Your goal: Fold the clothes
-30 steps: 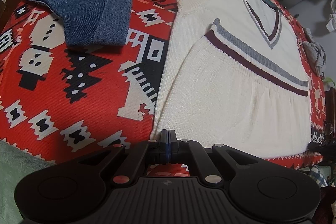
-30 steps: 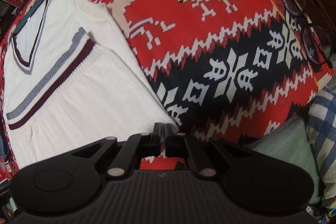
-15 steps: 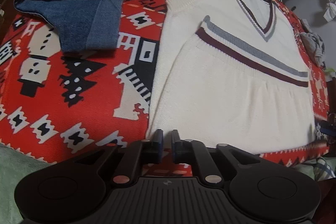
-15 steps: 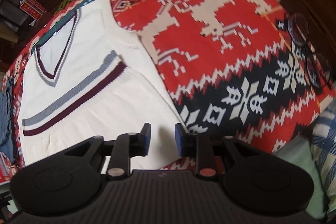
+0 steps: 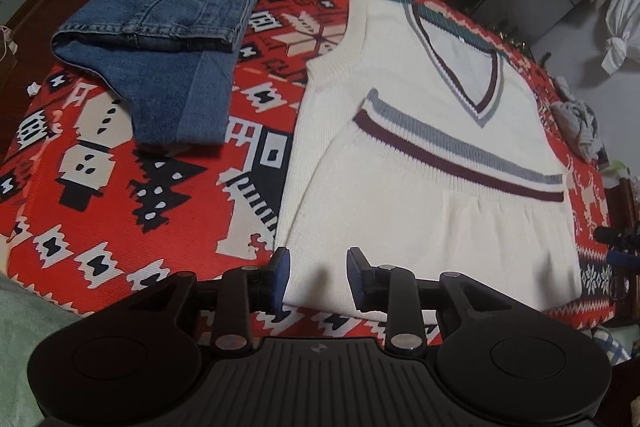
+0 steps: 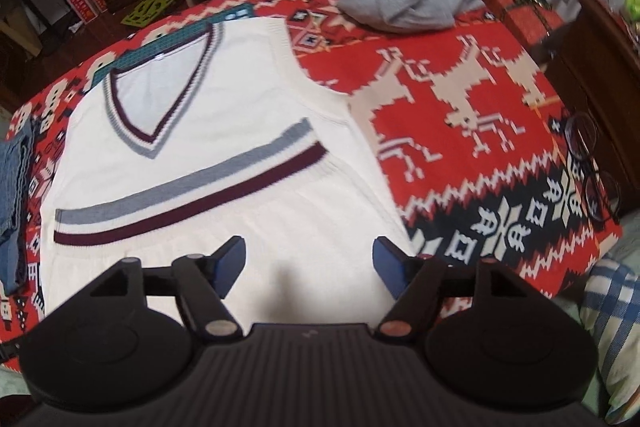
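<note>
A cream knit vest (image 5: 420, 187) (image 6: 224, 187) with a V-neck and grey and maroon stripes lies flat on the red patterned blanket (image 5: 120, 187), its bottom part folded up so the striped hem runs across the chest. My left gripper (image 5: 318, 277) hangs open over the vest's near left corner, nothing between its blue pads. Above the vest's near right part my right gripper (image 6: 308, 267) stands wide open and empty too.
Folded blue jeans (image 5: 172, 27) lie left of the vest. A crumpled grey garment (image 6: 404, 3) sits at the far right of the blanket, eyeglasses (image 6: 590, 167) near its right edge. A wooden cabinet (image 6: 600, 47) stands right; chairs and furniture lie beyond.
Both grippers were shut at the vest's near corners a second ago; they have opened, let go of the fabric and lifted back. The vest stays folded.
</note>
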`<state>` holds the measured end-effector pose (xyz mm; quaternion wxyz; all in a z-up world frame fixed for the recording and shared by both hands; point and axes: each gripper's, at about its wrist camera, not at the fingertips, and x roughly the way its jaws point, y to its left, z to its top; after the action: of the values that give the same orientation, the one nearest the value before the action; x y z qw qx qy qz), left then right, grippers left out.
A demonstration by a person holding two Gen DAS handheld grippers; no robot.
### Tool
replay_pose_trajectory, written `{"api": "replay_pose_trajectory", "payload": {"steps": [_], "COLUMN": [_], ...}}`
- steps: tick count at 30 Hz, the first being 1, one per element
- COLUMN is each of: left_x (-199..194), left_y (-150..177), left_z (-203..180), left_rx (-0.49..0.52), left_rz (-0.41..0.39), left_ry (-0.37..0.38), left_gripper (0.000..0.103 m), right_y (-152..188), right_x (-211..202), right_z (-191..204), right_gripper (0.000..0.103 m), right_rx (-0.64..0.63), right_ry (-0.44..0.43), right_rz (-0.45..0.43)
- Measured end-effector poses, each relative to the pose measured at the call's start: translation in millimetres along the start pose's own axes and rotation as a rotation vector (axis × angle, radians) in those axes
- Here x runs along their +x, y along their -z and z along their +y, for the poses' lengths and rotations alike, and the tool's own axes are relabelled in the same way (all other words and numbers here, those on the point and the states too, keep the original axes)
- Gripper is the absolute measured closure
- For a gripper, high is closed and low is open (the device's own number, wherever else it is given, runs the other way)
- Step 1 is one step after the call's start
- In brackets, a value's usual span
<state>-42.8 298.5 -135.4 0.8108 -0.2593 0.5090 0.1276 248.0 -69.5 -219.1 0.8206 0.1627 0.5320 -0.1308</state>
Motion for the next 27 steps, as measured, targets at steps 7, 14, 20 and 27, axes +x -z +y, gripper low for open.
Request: {"api": "replay_pose_trajectory", "payload": {"steps": [7, 14, 20, 27], "left_x": [-6.3, -9.4, 8.3, 40.6], "left_y": [1.3, -9.4, -40.8, -80.7], "left_z": [-9.9, -29.3, -48.6, -50.3], "left_rx": [0.047, 0.114, 0.076, -0.006], "left_rz": [-0.036, -0.146, -0.261, -0.306], "left_ry": [-0.047, -0.039, -0.034, 0.052], "left_gripper": [0.064, 0.057, 0.044, 0.062], "right_y": [4.9, 1.4, -19.8, -51.9], "right_x": [-11.7, -19.3, -13.7, 26.9], "right_z": [29.0, 10.1, -14.4, -42.7], "right_gripper": [0.013, 0.001, 0.001, 0.001], "right_rx": [-0.132, -0.118, -0.064, -0.111], "right_ry": [-0.018, -0.061, -0.053, -0.075], "right_rz": [-0.094, -0.210, -0.297, -0.334]}}
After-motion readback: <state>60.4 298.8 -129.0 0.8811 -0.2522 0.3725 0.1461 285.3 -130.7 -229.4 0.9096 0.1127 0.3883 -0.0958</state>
